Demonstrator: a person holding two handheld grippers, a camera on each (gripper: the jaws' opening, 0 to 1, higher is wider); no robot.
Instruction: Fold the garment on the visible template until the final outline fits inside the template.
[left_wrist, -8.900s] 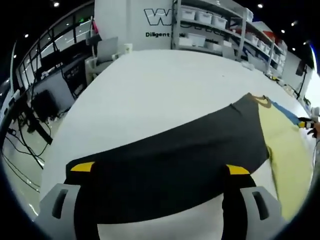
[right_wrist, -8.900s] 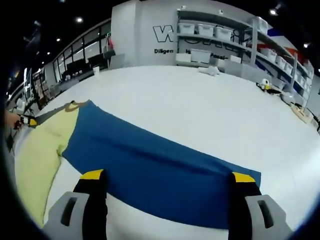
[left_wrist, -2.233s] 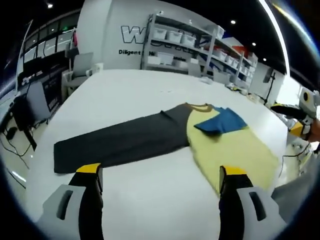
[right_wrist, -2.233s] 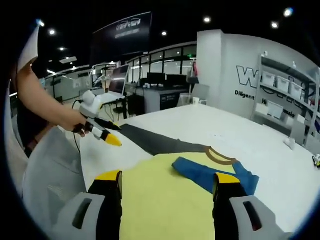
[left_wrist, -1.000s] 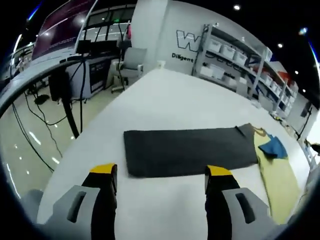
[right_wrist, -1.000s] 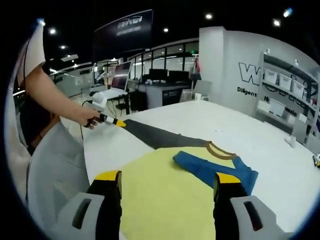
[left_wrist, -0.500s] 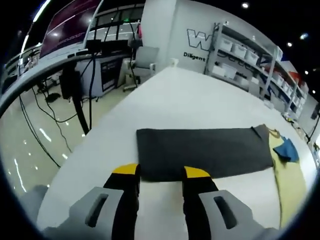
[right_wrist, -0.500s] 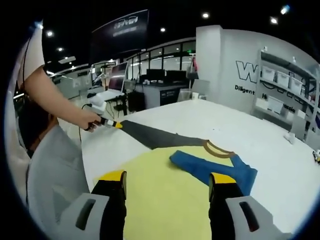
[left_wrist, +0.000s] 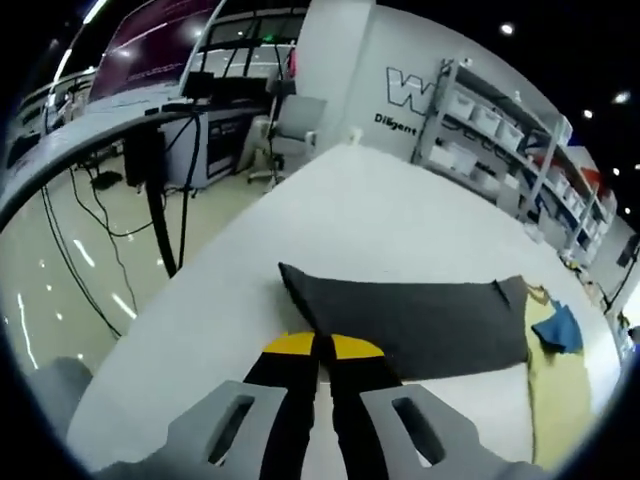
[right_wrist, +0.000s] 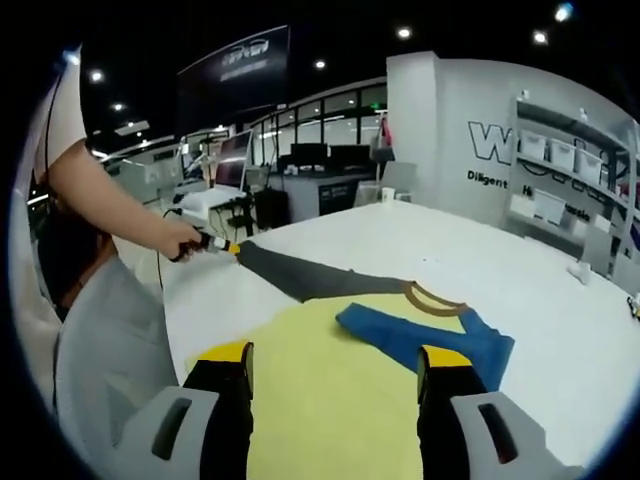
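**Left gripper pinching the grey sleeve end, right gripper wide over the yellow body**

You are working at a large white table (left_wrist: 400, 215) with a long-sleeved shirt (right_wrist: 330, 375) spread flat on it. In your right gripper view, its yellow body lies between the jaws of your right gripper (right_wrist: 335, 358), which stand wide apart, clamping nothing. The blue sleeve (right_wrist: 425, 335) is folded in across the body, toward 2 o'clock, beside the brown collar (right_wrist: 432, 296). The dark grey sleeve (left_wrist: 405, 315) stretches away toward 10 o'clock. In your left gripper view, your left gripper (left_wrist: 322, 345) has its yellow-tipped jaws pressed together on the near edge of that sleeve, close to its cuff end. Your hand (right_wrist: 180, 240) holds that gripper at 9 o'clock in the right gripper view.
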